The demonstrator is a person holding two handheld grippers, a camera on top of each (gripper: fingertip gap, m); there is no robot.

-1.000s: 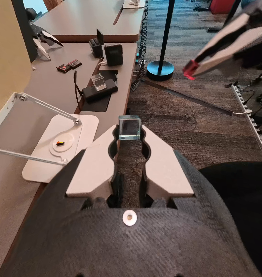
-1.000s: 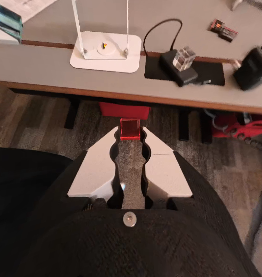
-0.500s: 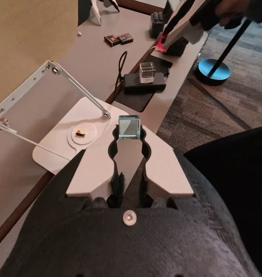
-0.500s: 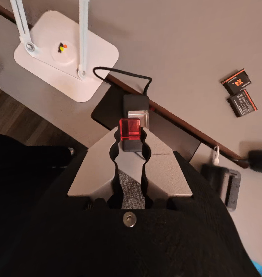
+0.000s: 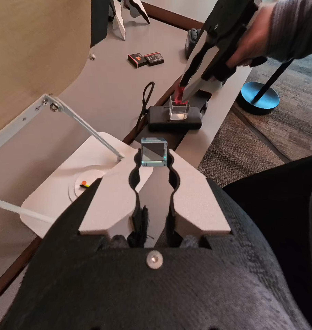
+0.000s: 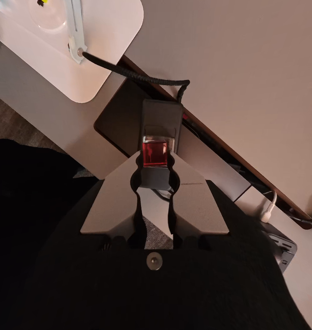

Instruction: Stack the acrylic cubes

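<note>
My left gripper (image 5: 153,155) is shut on a clear blue-tinted cube (image 5: 153,151), held above the desk edge beside a white lamp base (image 5: 66,187). My right gripper (image 6: 155,157) is shut on a red transparent cube (image 6: 155,154). It holds the red cube right on top of a clear cube (image 6: 171,142) that stands on a dark flat box (image 6: 161,114). In the left wrist view the right gripper (image 5: 183,94) points down with the red cube (image 5: 180,96) on the clear cube (image 5: 178,109), which rests on the dark box (image 5: 175,118).
A black mat (image 6: 119,123) lies under the box, with a black cable (image 6: 133,75) running to it. Two small black packs (image 5: 145,59) lie farther back on the grey desk (image 5: 105,85). A blue stand base (image 5: 259,97) sits on the carpet. A person's hand (image 5: 255,41) holds the right gripper.
The right gripper moved over the desk and lowered the red cube onto the clear cube. The left gripper swung toward the desk with its blue-tinted cube still held.
</note>
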